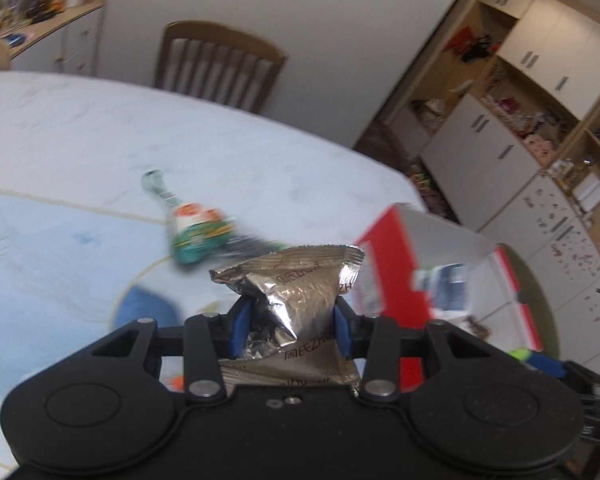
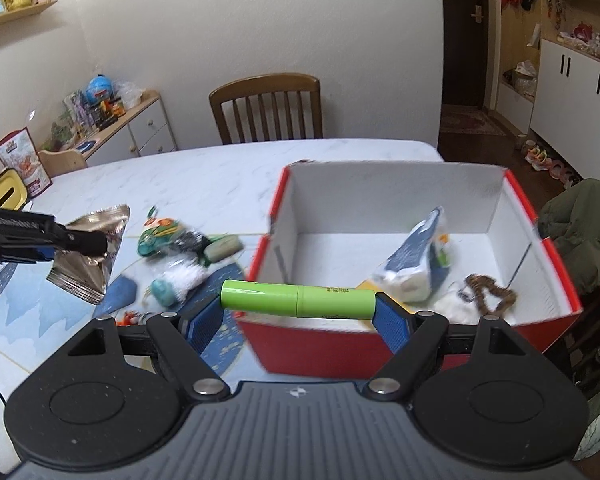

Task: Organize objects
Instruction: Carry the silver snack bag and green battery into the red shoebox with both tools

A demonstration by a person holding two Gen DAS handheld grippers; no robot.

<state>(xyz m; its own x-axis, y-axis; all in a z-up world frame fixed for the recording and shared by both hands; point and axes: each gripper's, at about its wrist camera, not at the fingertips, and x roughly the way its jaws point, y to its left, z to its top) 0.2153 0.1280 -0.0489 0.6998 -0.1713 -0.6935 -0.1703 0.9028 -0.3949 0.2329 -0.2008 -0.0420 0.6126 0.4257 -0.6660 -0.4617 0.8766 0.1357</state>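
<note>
A wooden chair point(image 2: 266, 108) stands behind the marble table point(image 2: 204, 176), against a white wall point(image 2: 260, 20)

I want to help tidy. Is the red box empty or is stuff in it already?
Not empty. The red box is open on top, and a blue-and-white packet and a brown curly thing lie on its white floor.

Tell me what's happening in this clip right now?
A person is tidying table clutter into a red box. The left gripper is shut on a silver foil packet, held above the table. The right gripper clamps a green tube end to end by the box's near wall.
</note>
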